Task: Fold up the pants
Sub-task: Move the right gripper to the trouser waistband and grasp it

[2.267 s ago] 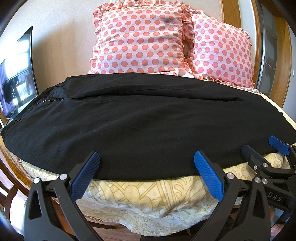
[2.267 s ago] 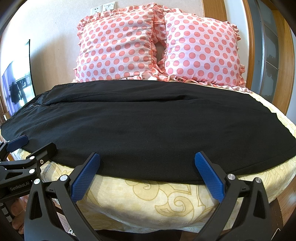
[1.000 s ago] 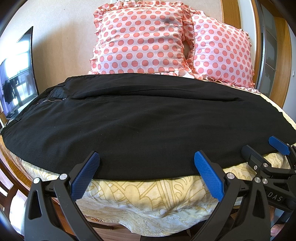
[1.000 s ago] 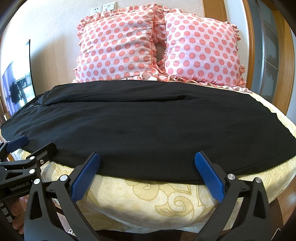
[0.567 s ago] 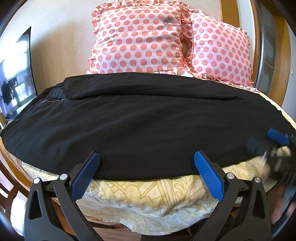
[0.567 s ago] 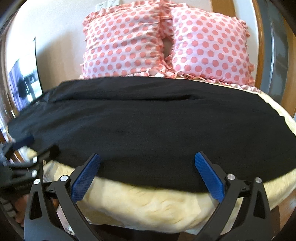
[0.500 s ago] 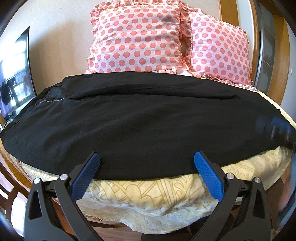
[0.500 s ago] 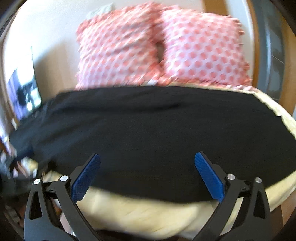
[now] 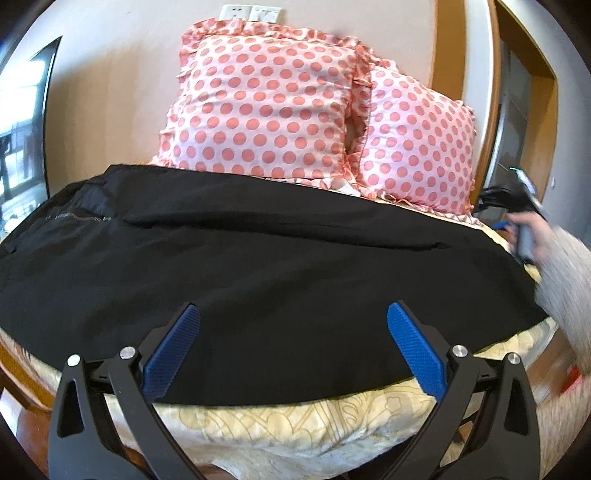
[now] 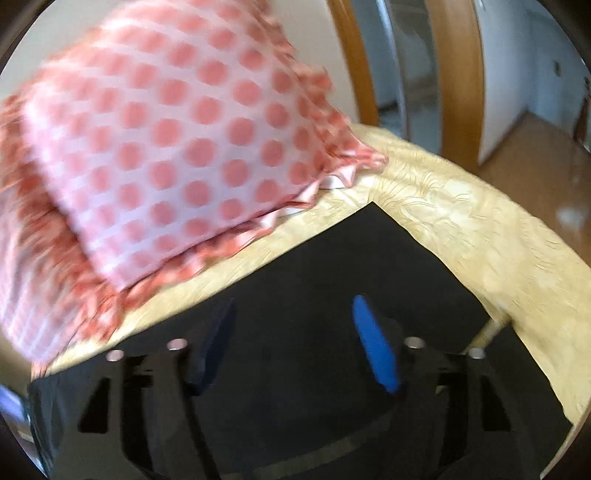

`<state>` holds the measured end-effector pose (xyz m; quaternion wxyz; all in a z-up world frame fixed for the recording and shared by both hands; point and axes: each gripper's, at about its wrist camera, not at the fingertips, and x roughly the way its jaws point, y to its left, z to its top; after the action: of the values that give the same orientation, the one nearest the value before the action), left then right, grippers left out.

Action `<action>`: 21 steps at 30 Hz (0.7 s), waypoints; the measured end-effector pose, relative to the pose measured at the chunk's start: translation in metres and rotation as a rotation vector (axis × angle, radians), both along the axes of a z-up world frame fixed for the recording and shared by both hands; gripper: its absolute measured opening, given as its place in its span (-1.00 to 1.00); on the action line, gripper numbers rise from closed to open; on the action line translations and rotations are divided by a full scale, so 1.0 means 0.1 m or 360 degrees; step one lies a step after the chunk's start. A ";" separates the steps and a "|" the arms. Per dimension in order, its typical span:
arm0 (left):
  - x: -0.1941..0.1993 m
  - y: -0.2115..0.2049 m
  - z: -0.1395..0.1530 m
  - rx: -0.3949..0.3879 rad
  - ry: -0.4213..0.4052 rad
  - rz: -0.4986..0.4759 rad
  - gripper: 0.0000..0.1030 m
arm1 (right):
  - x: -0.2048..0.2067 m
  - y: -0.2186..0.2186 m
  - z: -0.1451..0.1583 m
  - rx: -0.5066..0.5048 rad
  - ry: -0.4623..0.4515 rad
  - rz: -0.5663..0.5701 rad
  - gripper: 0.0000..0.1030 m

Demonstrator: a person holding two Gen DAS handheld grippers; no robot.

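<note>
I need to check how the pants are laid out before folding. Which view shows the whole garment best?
The left wrist view: the black pants lie spread across the bed, zipper end at left. The right wrist view is blurred and shows only one corner of the pants near a pillow.

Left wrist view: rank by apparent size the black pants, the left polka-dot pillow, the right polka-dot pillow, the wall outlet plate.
1. Black pants, spread across the bed.
2. Left pillow.
3. Right pillow, partly hidden behind the left one and fisheye-squeezed, so true sizes may match.
4. Outlet plate.

Left gripper and right gripper, jaws apart, empty.
</note>
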<state>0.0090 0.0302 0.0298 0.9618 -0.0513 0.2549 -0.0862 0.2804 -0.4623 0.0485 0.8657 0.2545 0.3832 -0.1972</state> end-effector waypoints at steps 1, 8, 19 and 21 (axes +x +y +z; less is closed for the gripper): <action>0.01 0.00 0.00 0.0012 -0.0007 -0.0019 0.96 | 0.11 -0.03 -0.04 -0.0005 0.0028 -0.0030 0.13; 0.11 0.06 -0.07 0.0004 0.0001 -0.0084 0.96 | 0.70 -0.10 -0.35 -0.0079 0.0243 -0.0190 0.10; 0.16 0.20 -0.16 -0.0065 0.0061 -0.0047 0.96 | 0.08 -0.51 -0.43 0.0150 -0.0101 -0.0196 -0.95; 0.13 0.24 -0.14 -0.0080 0.0052 -0.0020 0.96 | -0.17 -0.51 -0.29 0.0211 -0.0260 -0.0160 -0.96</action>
<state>0.0218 0.0542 0.0157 0.9553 -0.0752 0.2687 -0.0977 0.2635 -0.5137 0.0198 0.8643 0.3455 0.3103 -0.1932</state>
